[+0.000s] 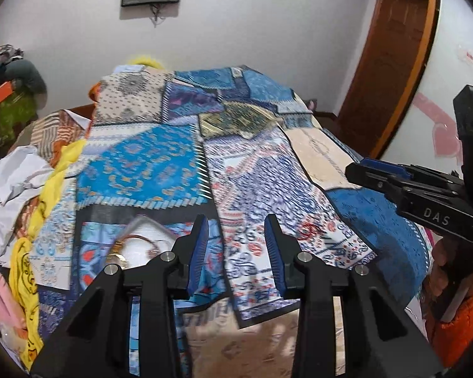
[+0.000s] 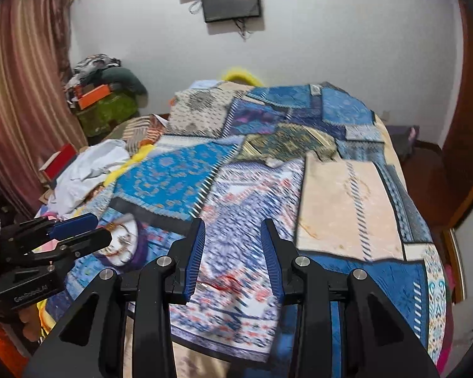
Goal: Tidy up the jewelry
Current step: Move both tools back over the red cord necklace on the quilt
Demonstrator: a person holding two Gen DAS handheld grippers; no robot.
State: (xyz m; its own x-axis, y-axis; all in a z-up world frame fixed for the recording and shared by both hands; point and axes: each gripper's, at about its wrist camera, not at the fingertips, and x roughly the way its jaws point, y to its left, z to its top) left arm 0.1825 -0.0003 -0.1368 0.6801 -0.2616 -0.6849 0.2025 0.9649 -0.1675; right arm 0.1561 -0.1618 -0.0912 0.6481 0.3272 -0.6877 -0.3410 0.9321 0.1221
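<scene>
A white dish (image 1: 143, 245) lies on the patterned bedspread and holds gold and reddish jewelry (image 1: 118, 253); it also shows in the right wrist view (image 2: 123, 245). A thin red bracelet or cord (image 2: 225, 283) lies on the spread between my right gripper's fingers, and shows faintly in the left wrist view (image 1: 309, 230). My left gripper (image 1: 236, 252) is open and empty, just right of the dish; in the right wrist view (image 2: 88, 230) its tips reach the dish. My right gripper (image 2: 233, 255) is open and empty above the red piece.
The blue patchwork bedspread (image 1: 160, 170) covers the bed. White and yellow cloths (image 1: 19, 176) are piled at the left edge. A cluttered green stand (image 2: 107, 110) and a striped curtain (image 2: 19, 94) are at the back left. A wooden door frame (image 1: 391, 63) stands at the right.
</scene>
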